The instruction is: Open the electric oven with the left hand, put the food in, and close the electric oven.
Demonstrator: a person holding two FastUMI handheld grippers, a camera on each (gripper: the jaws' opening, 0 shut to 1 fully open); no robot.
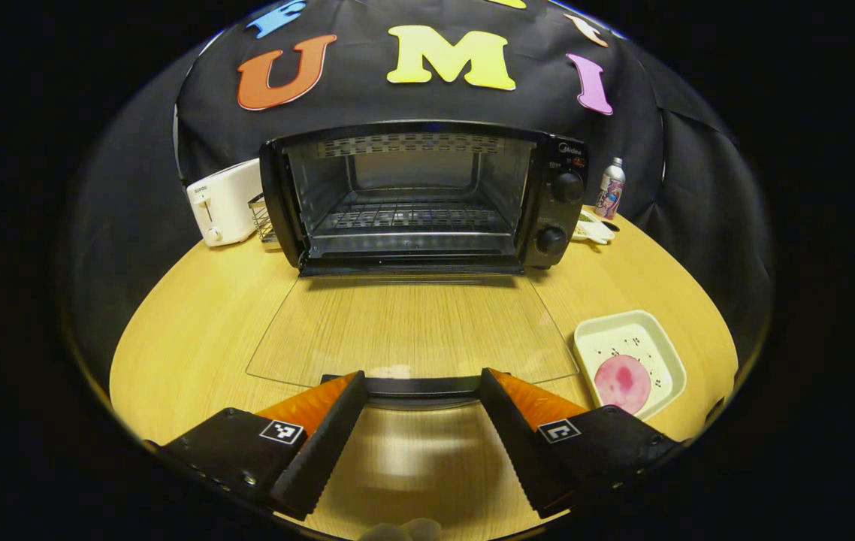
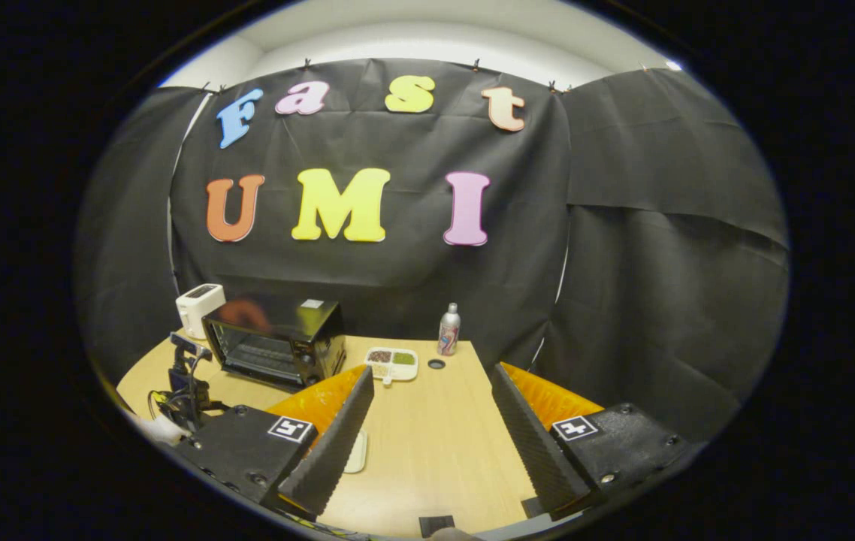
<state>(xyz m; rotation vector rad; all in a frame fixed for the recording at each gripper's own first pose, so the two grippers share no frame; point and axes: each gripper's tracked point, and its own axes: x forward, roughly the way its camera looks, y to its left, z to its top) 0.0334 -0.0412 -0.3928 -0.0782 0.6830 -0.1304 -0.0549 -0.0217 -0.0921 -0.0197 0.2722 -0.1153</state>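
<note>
The black electric oven (image 1: 427, 195) stands open at the back of the table, its wire rack bare. Its glass door (image 1: 412, 327) lies flat toward me, with the handle (image 1: 421, 387) just ahead of my left gripper (image 1: 421, 379), which is open, a finger at each end of the bar. A pink round piece of food (image 1: 623, 382) rests on a white square plate (image 1: 657, 338) to the right of the door. In the right gripper view, my right gripper (image 2: 431, 376) hangs open over the table, well right of the oven (image 2: 277, 342), holding nothing.
A white toaster (image 1: 221, 203) and a wire rack stand left of the oven; a spray bottle (image 1: 611, 188) stands to its right. The right gripper view shows the bottle (image 2: 448, 329), a white compartment tray (image 2: 392, 363), a small dark ring (image 2: 436, 364) and the left gripper (image 2: 183, 383).
</note>
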